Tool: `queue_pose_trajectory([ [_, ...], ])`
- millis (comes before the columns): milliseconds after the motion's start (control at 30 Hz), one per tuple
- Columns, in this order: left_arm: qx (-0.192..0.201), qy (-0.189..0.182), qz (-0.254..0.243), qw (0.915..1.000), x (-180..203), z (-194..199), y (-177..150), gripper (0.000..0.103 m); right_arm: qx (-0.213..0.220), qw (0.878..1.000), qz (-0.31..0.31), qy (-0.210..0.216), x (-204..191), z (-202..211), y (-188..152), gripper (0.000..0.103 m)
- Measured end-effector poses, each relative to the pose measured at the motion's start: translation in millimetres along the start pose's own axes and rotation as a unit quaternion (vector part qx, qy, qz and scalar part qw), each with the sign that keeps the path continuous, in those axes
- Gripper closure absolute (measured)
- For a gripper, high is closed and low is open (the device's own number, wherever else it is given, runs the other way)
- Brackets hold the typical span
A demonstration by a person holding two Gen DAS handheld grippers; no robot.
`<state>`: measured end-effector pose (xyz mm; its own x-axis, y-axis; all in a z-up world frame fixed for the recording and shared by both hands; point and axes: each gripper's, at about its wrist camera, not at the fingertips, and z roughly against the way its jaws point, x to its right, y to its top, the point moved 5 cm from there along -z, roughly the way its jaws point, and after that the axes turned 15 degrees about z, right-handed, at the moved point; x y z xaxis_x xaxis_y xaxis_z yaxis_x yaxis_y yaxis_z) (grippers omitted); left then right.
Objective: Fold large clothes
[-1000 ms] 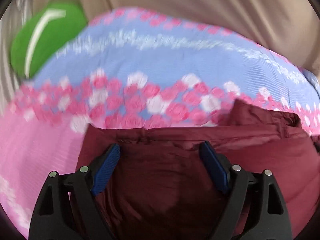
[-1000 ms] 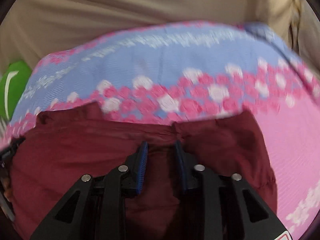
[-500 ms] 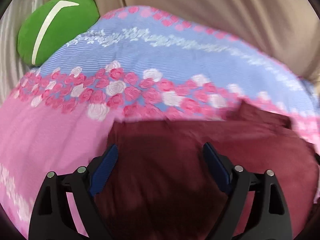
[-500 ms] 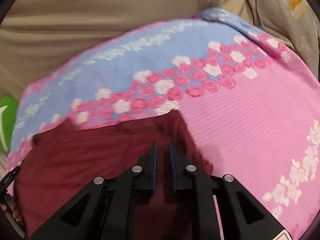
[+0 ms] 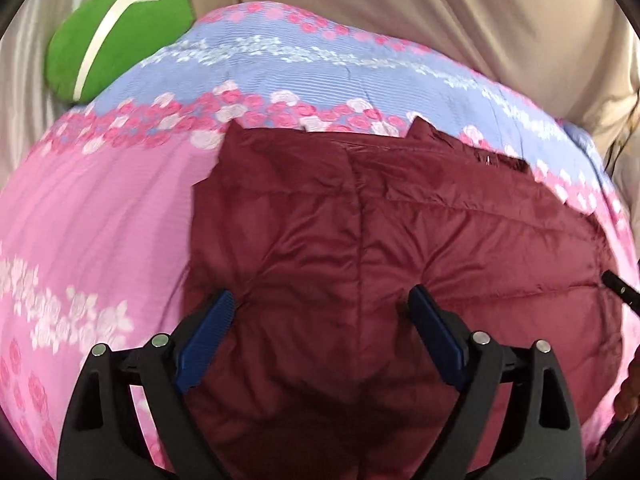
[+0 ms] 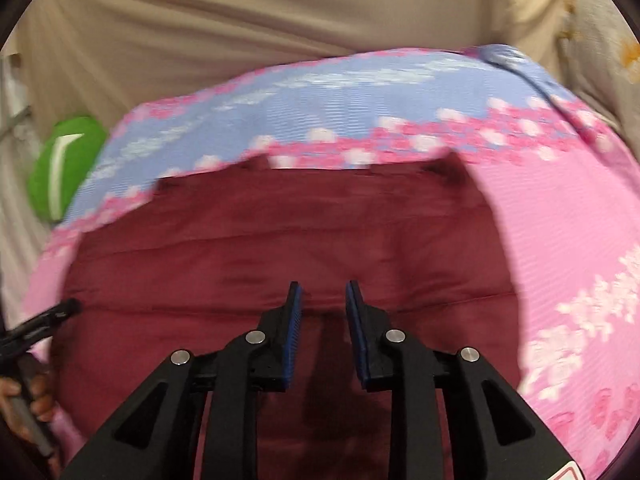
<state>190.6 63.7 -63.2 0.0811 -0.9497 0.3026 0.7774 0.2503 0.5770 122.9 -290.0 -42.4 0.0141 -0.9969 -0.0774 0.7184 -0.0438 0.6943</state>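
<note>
A dark red quilted jacket point(image 5: 360, 240) lies folded flat on a pink and blue floral bedspread point(image 5: 100, 220). My left gripper point(image 5: 320, 300) is wide open above the jacket's near part, holding nothing. In the right wrist view the same jacket point(image 6: 280, 232) fills the middle. My right gripper point(image 6: 323, 290) hovers over it with its jaws parted by a narrow gap and nothing between them. The tip of the right gripper shows at the right edge of the left wrist view point(image 5: 622, 290), and the tip of the left gripper at the left edge of the right wrist view point(image 6: 40, 320).
A green cushion point(image 5: 116, 36) with a white stripe sits at the bed's far left corner, also in the right wrist view point(image 6: 64, 164). A beige curtain point(image 5: 440, 8) hangs behind the bed. Bare bedspread point(image 6: 560, 240) lies right of the jacket.
Both grippers have pulled back and up from the jacket. The right gripper, nearly shut over the fabric before, has opened slightly and released it. The jacket now lies flat, more of it in view.
</note>
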Motion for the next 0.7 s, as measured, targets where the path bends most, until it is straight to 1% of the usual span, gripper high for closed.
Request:
queue_pose_trajectory([
  [67, -0.003, -0.003, 0.018, 0.9998, -13, 7, 0, 0.016, -0.001, 0.999, 0.024, 0.032, -30, -1, 8, 0.079],
  [167, 0.004, 0.001, 0.043, 0.9991, -28, 19, 0, 0.016, 0.002, 0.996, 0.055, 0.068, -65, -7, 23, 0.079],
  [267, 0.008, 0.001, 0.057, 0.9984, -40, 25, 1, 0.015, 0.003, 0.994, 0.083, 0.075, -90, -19, 42, 0.079],
  [333, 0.013, 0.006, 0.061, 0.9981, -47, 28, 1, 0.015, -0.004, 0.992, 0.097, 0.078, -105, -35, 54, 0.079],
  [467, 0.01, 0.009, 0.077, 0.9969, -59, 26, 0, 0.012, -0.026, 0.991, 0.112, 0.071, -119, -70, 62, 0.08],
  [567, 0.004, 0.008, 0.091, 0.9958, -69, 20, 1, 0.009, -0.059, 0.988, 0.115, 0.08, -124, -99, 52, 0.081],
  [633, -0.012, 0.0, 0.104, 0.9945, -76, 10, 0, 0.007, -0.061, 0.988, 0.119, 0.082, -123, -109, 45, 0.081],
  [700, -0.034, -0.017, 0.122, 0.9919, -81, 0, -3, 0.007, -0.059, 0.988, 0.12, 0.08, -124, -111, 42, 0.081],
])
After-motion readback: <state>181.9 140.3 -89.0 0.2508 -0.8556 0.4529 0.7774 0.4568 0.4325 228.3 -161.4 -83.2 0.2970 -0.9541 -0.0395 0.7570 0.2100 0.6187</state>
